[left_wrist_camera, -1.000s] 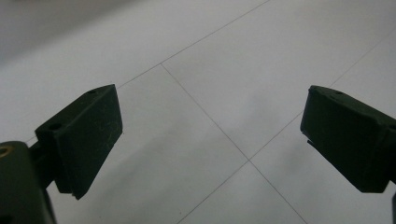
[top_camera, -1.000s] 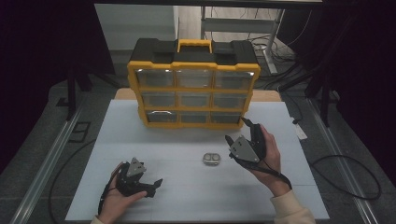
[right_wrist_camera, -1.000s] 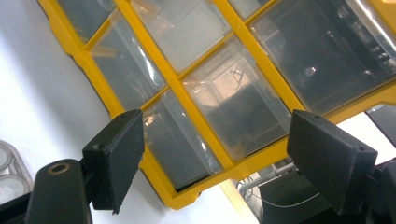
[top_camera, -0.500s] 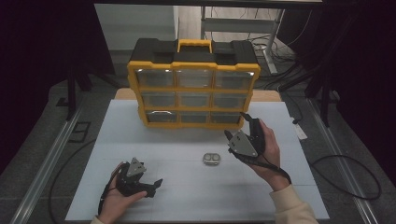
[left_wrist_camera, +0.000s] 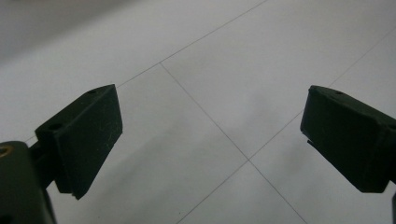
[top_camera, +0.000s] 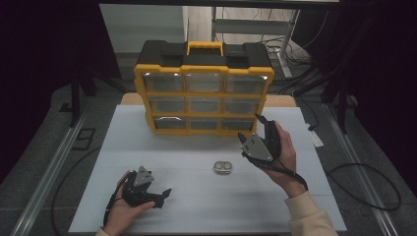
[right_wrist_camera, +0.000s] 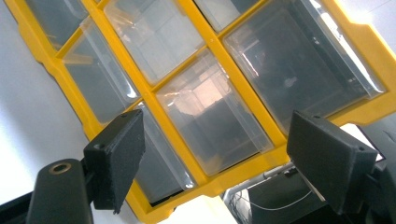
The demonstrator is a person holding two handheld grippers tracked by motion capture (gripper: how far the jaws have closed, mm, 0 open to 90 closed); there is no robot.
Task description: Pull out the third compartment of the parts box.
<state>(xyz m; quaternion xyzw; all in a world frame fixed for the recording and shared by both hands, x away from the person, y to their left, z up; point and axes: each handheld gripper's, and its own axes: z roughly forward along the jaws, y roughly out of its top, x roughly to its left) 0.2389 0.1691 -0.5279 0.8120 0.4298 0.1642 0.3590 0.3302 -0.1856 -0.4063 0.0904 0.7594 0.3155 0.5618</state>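
White tabletop (top_camera: 196,167) under dim light, scored with thin seams, dark floor and cables around it.

Right gripper (top_camera: 252,132) held above the right part of the table, close in front of the organizer's lower right corner, tilted up toward the drawer fronts. Jaws spread wide, nothing between them. Same spread in the right gripper view (right_wrist_camera: 212,154): two black pads well apart, aimed at the clear drawers, the frame running diagonally across.

Left gripper (top_camera: 162,195) resting low at the near left of the table, pointing right. Jaws wide apart as well, gripping nothing; in the left gripper view (left_wrist_camera: 210,135) just bare white surface and crossing seams between the pads.

Small metal tin (top_camera: 223,167) lying flat on the table between the two grippers, nearer the right one, touching neither. Two rounded hollows in it; contents too small to make out.

Yellow organizer (top_camera: 204,101) standing upright at the far middle of the table, black top with a yellow carry handle. Three rows of three clear drawers (right_wrist_camera: 215,116), all pushed in. Bottom left drawer (top_camera: 169,122) with something pale and curved showing at its front. Other drawers apparently empty from the high view. Up close, reflections on the plastic, dark interiors behind, no distinct items recognisable.
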